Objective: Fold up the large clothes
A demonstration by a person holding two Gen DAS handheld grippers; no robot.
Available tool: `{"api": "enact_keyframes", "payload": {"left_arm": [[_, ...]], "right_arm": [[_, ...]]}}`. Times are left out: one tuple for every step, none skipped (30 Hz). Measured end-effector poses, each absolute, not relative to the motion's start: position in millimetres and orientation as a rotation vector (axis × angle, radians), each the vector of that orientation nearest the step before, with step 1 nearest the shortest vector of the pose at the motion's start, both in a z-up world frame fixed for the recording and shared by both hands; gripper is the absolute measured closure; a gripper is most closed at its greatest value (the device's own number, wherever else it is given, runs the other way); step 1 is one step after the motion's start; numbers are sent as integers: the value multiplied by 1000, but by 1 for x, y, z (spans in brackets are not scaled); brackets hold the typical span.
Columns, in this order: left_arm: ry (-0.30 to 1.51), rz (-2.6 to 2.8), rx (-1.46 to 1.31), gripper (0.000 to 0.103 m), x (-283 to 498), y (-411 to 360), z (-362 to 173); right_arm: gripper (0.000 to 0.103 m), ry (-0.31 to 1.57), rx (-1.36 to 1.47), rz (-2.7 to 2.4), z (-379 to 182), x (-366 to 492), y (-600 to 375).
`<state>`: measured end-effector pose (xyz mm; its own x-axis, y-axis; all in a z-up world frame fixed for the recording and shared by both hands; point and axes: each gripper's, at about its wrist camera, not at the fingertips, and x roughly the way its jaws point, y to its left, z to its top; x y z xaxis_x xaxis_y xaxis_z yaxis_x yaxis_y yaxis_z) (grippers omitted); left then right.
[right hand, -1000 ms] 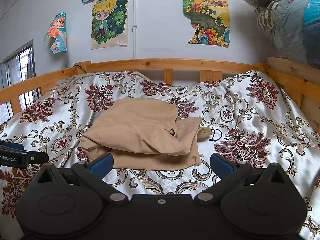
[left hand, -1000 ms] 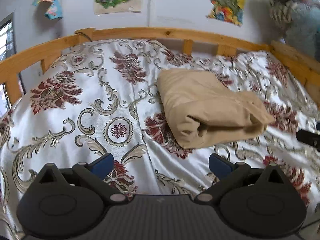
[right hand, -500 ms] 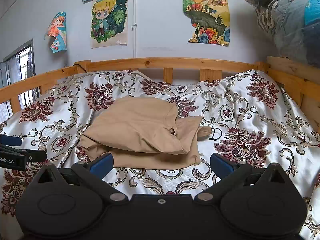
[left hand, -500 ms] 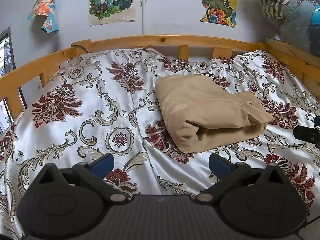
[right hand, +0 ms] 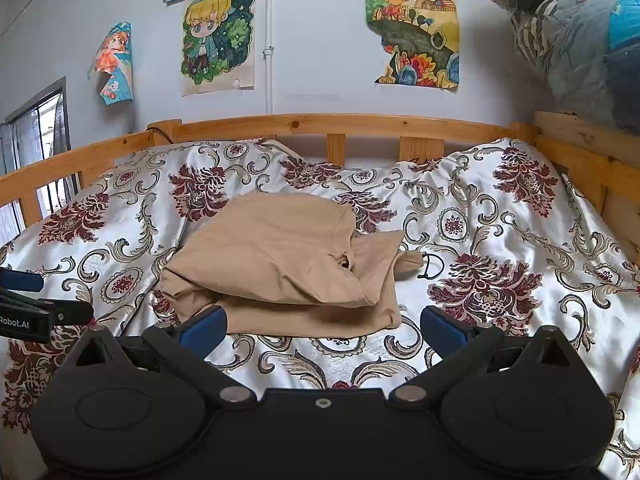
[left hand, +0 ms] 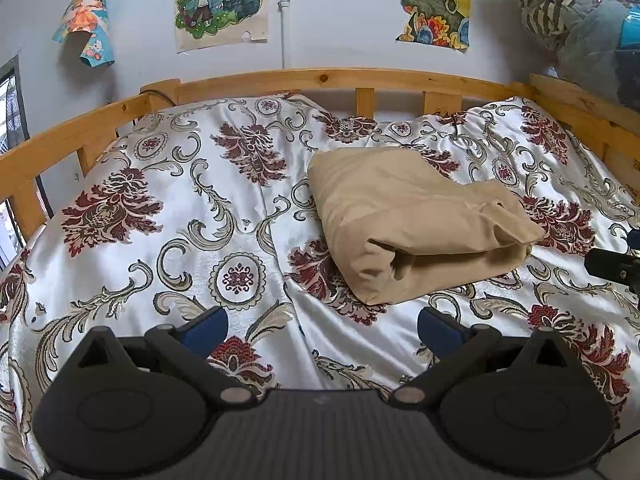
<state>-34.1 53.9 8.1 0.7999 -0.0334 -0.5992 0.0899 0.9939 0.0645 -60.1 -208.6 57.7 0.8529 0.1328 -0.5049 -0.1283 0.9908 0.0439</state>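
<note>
Satin bedspread (left hand: 208, 216) in white with maroon flowers and grey scrolls fills both my views, hemmed in by a wooden bed rail (left hand: 320, 78) along the back and sides. Above it I see a pale wall with cartoon posters (right hand: 219, 38) taped up, and a plastic-wrapped bundle of bedding (right hand: 580, 36) sits up in the far right corner.

On to the task piece: the tan garment (left hand: 408, 220) lies folded into a thick, layered bundle on the bedspread, roughly mid-bed. From my left camera it sits ahead and to the right, its rolled edge facing me. From my right camera the same garment (right hand: 288, 264) is dead ahead, upper layer draped over a lower one, a small flap poking out to the right beside a thin black loop (right hand: 432, 267) lying on the cover.

My left gripper (left hand: 322, 326) is spread wide, blue pads well apart, nothing between them, hovering near the garment's near corner without touching it. My right gripper (right hand: 322, 326) is just as wide open and holding nothing; its left pad overlaps the garment's front edge in view, though I can't tell if it touches. Each gripper's tip peeks into the other camera's edge.
</note>
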Motion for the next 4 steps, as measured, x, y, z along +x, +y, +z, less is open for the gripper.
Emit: {"api": "enact_keyframes", "payload": {"left_arm": [[642,-68,92,1,-34,54,8],[644,-72,92,1,-34,54,8],[645,-76,93,1,-33,55,8],[645,-78,94,1,-33,55,8]], "right_arm": [[1,532,9,137,57,-61,-209],[1,532,9,137,58,-60,-209],[1,532,9,137,58,-60,-209],[1,533,9,137,57,-60,-209]]}}
